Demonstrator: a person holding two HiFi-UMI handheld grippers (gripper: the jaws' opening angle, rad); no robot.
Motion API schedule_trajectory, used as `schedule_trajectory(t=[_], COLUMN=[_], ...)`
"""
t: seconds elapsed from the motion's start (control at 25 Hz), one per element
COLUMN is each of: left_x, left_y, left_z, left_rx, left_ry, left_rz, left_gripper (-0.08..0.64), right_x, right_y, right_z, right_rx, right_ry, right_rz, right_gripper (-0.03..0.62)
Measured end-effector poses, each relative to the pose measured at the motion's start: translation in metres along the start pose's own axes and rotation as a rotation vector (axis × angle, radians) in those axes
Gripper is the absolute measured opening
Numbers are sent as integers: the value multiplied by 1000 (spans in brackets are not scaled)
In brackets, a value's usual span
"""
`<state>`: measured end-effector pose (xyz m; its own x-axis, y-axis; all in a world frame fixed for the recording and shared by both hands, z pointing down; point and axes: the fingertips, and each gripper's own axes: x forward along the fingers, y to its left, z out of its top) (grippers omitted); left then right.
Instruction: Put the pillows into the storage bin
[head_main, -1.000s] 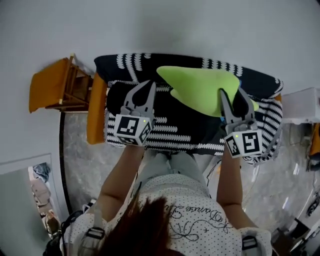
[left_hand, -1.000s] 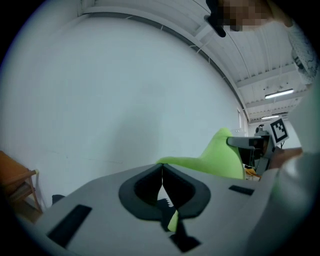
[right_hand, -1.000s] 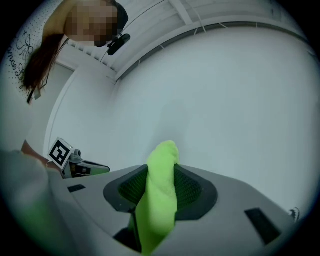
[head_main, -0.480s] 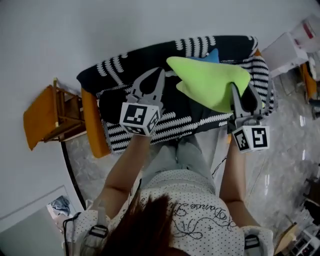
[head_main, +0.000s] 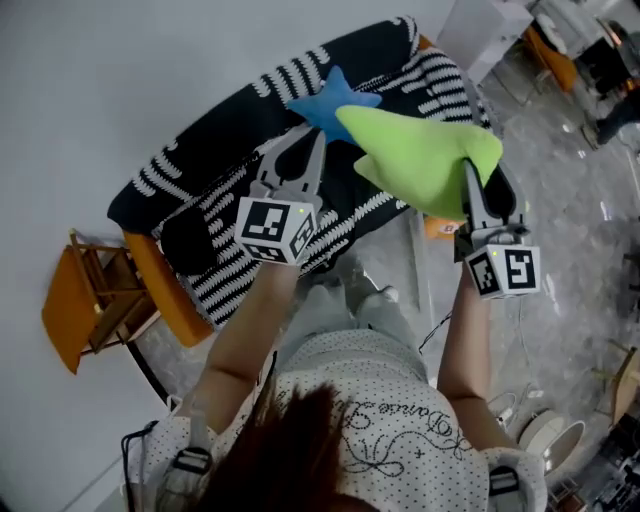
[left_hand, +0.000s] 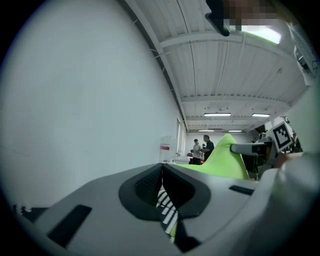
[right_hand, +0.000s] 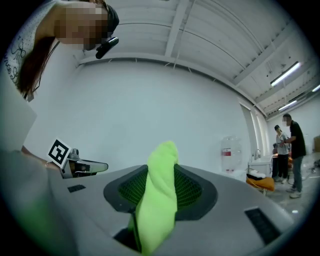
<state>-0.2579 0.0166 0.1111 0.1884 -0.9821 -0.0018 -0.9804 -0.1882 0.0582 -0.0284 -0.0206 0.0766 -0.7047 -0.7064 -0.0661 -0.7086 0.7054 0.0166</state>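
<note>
The right gripper (head_main: 474, 185) holds the green pillow (head_main: 420, 160) up by the edge of the bin (head_main: 200, 170). The left gripper (head_main: 308, 150) pinches the bin's striped cloth. If that cloth slips out, the bin may sag and the green pillow could fall outside.

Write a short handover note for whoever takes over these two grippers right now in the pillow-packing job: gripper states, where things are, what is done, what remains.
Left gripper: shut on the black-and-white striped fabric storage bin, pinching its cloth.
Right gripper: shut on the lime-green star-shaped plush pillow, held up over the bin's right end.
Blue star-shaped plush pillow: lies at the bin's far side, seemingly inside it.
Done: blue pillow probably stowed; green one picked up.
Left: lower the green pillow into the bin and let go.
</note>
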Motion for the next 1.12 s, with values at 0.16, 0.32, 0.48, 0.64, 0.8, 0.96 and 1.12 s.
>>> schedule_trajectory(t=[0.16, 0.32, 0.48, 0.64, 0.8, 0.96, 1.12], left_x=[28, 52, 69, 89, 113, 150, 198], left_y=[-63, -127, -181, -221, -256, -284, -305], left_z=[-9, -15, -26, -41, -54, -67, -84], left_rx=[-3, -14, -26, -22, -14, -11, -34], left_ry=[5, 21, 29, 49, 80, 110, 132], left_rz=[-41, -76, -99, -140, -207, -280, -353], left_gripper=[5, 5, 3, 3, 5, 5, 3], right_x=[-52, -104, -149, -176, -203, -218, -216], right_y=[-49, -99, -139, -172, -200, -227, -260], right_z=[-4, -4, -14, -26, -40, -55, -71], right_rx=[8, 12, -1, 0, 28, 50, 56], right_ry=[-1, 9, 40, 49, 63, 87, 122], right_rz=[-43, -79, -102, -140, -209, -281, -339], right_gripper=[164, 164, 164, 164, 164, 164, 164])
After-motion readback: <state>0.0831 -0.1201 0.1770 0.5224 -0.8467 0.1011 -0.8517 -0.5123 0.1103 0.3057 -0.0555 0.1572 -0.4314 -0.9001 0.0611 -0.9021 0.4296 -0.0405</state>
